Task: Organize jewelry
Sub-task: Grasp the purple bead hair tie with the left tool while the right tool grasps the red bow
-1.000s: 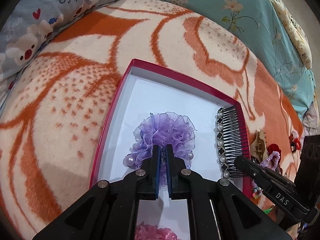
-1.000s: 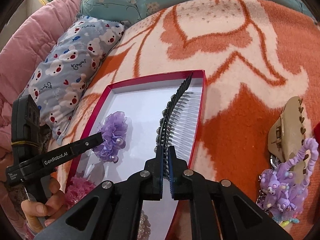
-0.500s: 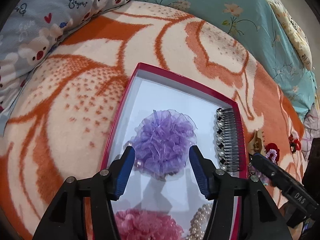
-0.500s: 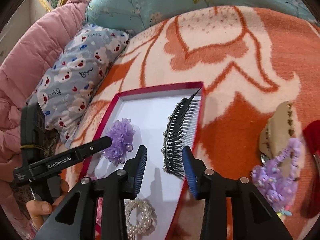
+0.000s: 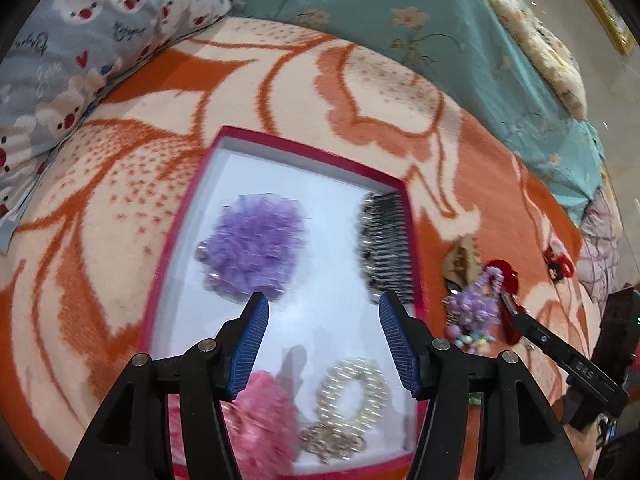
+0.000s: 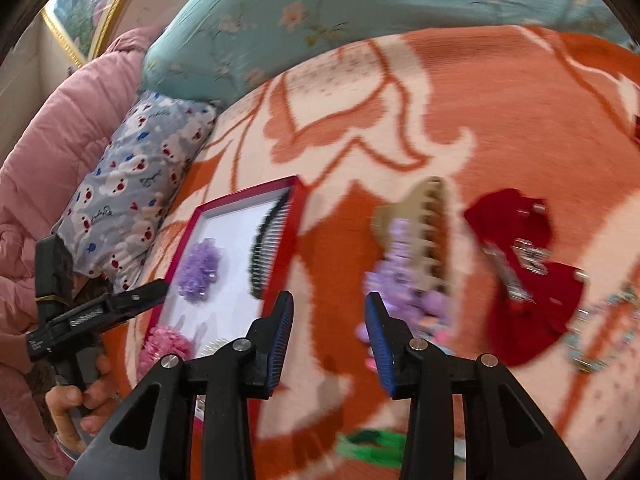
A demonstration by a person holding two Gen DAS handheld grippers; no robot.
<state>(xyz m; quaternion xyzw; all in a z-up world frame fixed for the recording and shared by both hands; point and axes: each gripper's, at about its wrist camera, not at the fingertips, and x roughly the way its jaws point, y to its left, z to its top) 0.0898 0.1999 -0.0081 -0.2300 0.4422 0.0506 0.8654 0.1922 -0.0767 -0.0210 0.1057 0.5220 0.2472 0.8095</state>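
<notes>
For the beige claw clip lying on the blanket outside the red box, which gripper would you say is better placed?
Probably the right gripper: open, empty, over the blanket with the beige claw clip just ahead. The left gripper hangs above the red box.

Orange-and-cream patterned blanket [image 5: 120,184] covering the bed, grey bear-print pillow [image 5: 76,36] at its far left edge, teal floral quilt [image 5: 400,12] behind, pink padded quilt [image 6: 60,128], gold picture frame [image 6: 100,28] beyond.
</notes>
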